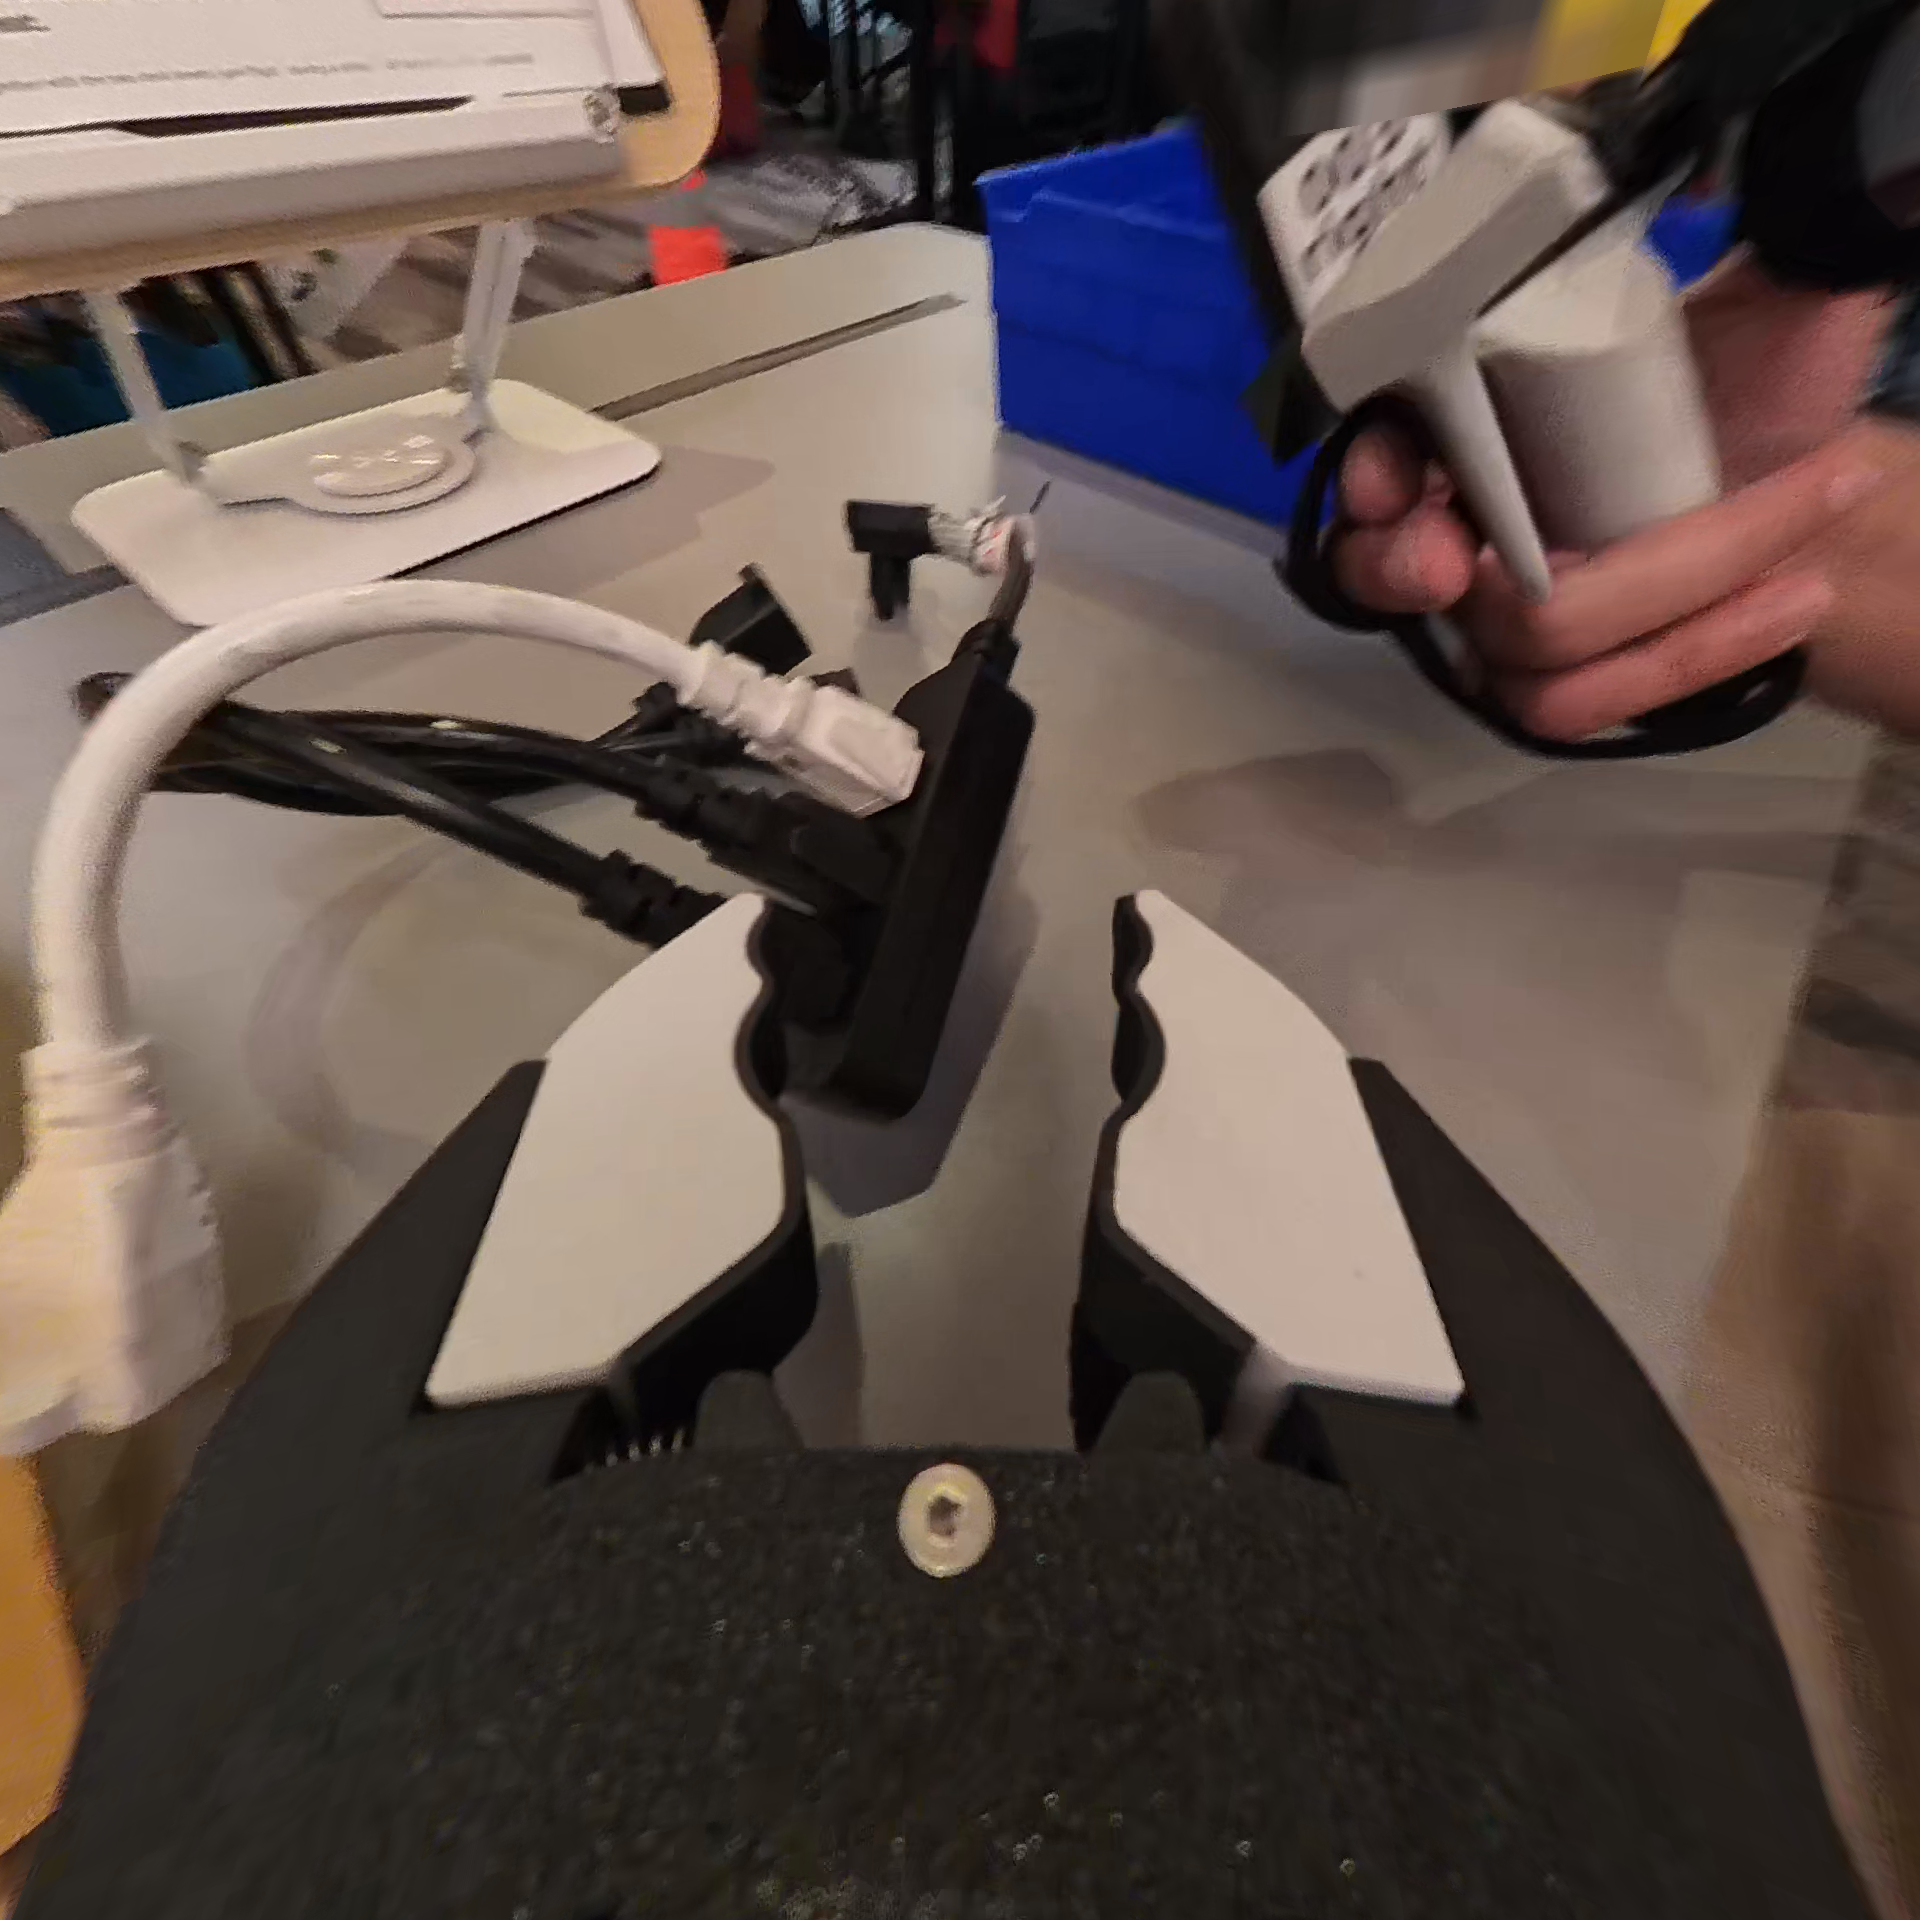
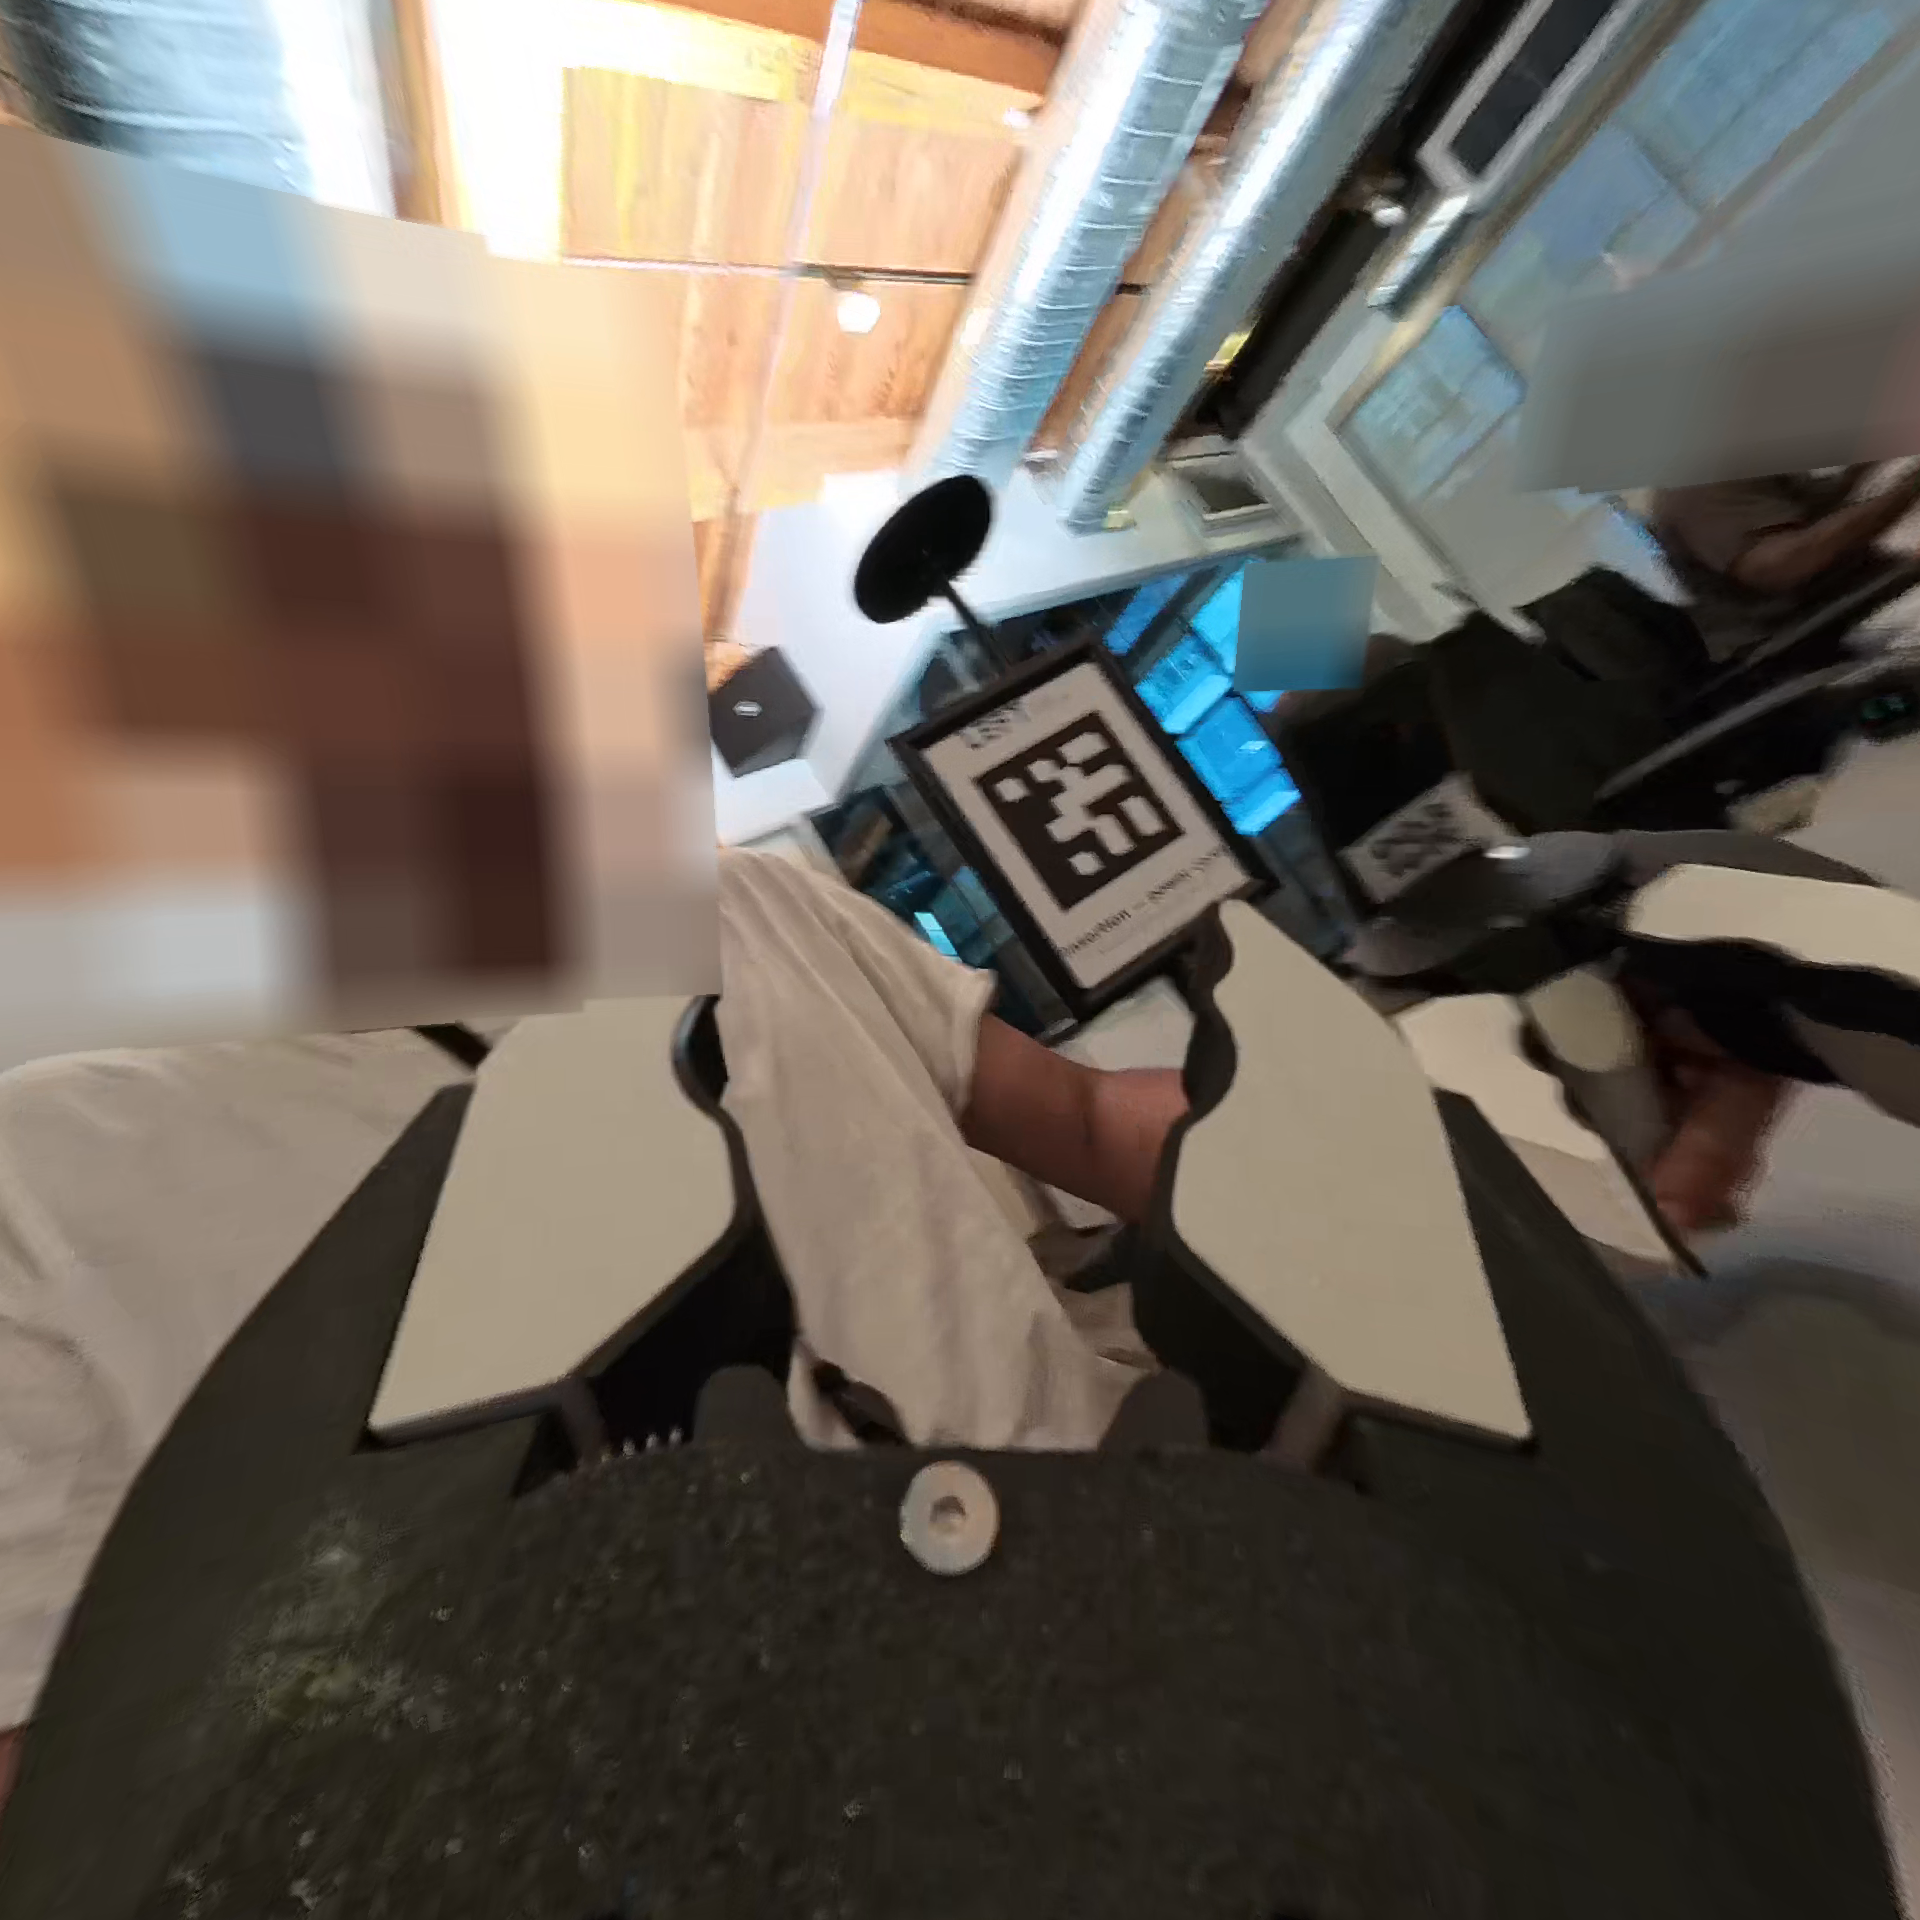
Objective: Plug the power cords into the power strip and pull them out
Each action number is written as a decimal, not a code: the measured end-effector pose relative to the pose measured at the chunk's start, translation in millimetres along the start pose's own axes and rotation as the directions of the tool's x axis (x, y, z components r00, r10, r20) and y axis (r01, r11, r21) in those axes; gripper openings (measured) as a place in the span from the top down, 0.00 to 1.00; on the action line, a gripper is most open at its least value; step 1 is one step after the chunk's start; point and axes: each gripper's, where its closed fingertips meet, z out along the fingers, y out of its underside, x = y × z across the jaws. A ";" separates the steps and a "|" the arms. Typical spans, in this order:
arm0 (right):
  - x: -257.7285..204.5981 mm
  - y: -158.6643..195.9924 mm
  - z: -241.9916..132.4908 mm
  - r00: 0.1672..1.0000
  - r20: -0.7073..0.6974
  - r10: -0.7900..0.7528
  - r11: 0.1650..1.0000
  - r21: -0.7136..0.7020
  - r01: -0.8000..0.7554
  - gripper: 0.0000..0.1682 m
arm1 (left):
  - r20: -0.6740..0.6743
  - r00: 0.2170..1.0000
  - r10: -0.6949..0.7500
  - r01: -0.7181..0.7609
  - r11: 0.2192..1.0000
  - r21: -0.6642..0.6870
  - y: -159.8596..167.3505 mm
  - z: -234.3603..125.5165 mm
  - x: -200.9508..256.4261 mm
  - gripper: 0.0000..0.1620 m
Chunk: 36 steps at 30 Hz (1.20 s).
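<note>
While the left gripper point(image 1: 940, 914) hangs low over the grey table point(image 1: 1351, 831), its two white-faced fingers stand well apart and clasp nothing. The black power strip point(image 1: 935, 883) lies just ahead of them, its near end reaching into the gap beside the left finger point(image 1: 665, 1091); whether it touches that finger cannot be told. Several black power cords point(image 1: 468, 769) run into the strip from the left, and a short white cord point(image 1: 312, 634) arches over them, one plug point(image 1: 831, 743) resting against the strip and its other end point(image 1: 94, 1226) hanging at the left edge of the view. Beyond the strip lie small black plug pieces point(image 1: 878, 551). To the right of the strip the tabletop is bare as far as the right gripper point(image 1: 1455, 312), which a hand point(image 1: 1621, 592) holds up well above the surface. A white stand point(image 1: 364, 488) sits at the far left of the table, a blue bin point(image 1: 1122, 312) at its far edge.

In the right wrist view, the right gripper point(image 2: 956, 987) points upward and away from the table, toward a person's pale sleeve point(image 2: 862, 1091) and a framed black-and-white marker card point(image 2: 1081, 821). Its fingers are spread wide and hold nothing. The left gripper point(image 2: 1704, 945) shows at the right edge.
</note>
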 end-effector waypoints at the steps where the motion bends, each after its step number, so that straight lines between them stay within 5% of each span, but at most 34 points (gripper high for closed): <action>1: 12.3 -0.6 -2.8 0.996 -0.091 -0.022 1.000 -0.015 0.021 0.51 | 0.039 0.999 0.030 -0.029 0.999 -0.023 3.1 0.2 -4.7 0.63; 3: 51.9 -1.9 -20.7 0.908 -0.393 -0.143 0.987 -0.119 0.104 0.52 | 0.101 0.989 0.108 -0.101 0.992 -0.074 8.6 0.5 -11.1 0.64; 5: 93.6 -1.5 -62.7 0.623 -0.649 -0.437 0.891 -0.409 0.198 0.53 | 0.139 0.977 0.163 -0.146 0.981 -0.125 14.9 2.4 -14.3 0.67; 7: 118.8 -3.7 -107.2 0.306 -0.643 -0.702 0.701 -0.700 0.137 0.65 | 0.161 0.972 0.170 -0.144 0.976 -0.160 20.2 5.8 -16.8 0.68; 8: 126.9 -2.2 -120.2 0.225 -0.596 -0.771 0.624 -0.778 0.073 0.66 | 0.170 0.972 0.161 -0.132 0.976 -0.173 22.3 7.5 -18.7 0.68; 11: 145.6 3.9 -120.2 0.148 -0.477 -0.866 0.483 -0.876 0.003 0.65 | 0.180 0.972 0.150 -0.120 0.978 -0.169 21.1 10.2 -21.5 0.67; 18: 164.8 37.1 -125.1 0.095 -0.147 -0.985 0.129 -0.976 -0.174 0.70 | 0.177 0.979 0.102 -0.077 0.987 -0.141 5.1 5.5 -25.4 0.66; 20: 166.2 47.3 -132.1 0.098 -0.109 -0.989 0.087 -0.975 -0.206 0.70 | 0.143 0.983 0.114 -0.093 0.985 -0.146 -10.5 6.0 -26.7 0.64; 24: 164.6 51.1 -132.7 0.093 -0.165 -0.982 0.146 -0.973 -0.178 0.73 | 0.181 0.937 0.299 -0.256 0.940 -0.225 -47.8 8.9 -49.0 0.64; 27: 163.6 50.2 -129.7 0.120 -0.294 -0.948 0.274 -0.949 -0.155 0.75 | 0.189 0.968 0.165 -0.114 0.960 -0.255 -48.0 6.5 -60.8 0.64; 29: 163.0 48.2 -129.6 0.135 -0.361 -0.923 0.340 -0.927 -0.157 0.77 | 0.152 0.987 0.048 -0.013 0.975 -0.223 -32.1 5.1 -51.5 0.61; 33: 162.1 47.5 -130.9 0.094 -0.238 -0.967 0.216 -0.956 -0.197 0.79 | 0.106 0.993 0.058 -0.029 0.964 -0.264 22.7 6.6 -21.2 0.57; 36: 156.0 50.6 -124.1 0.187 -0.368 -0.911 0.326 -0.919 -0.223 0.79 | 0.051 0.995 0.087 -0.069 0.955 -0.288 38.6 6.5 -0.2 0.54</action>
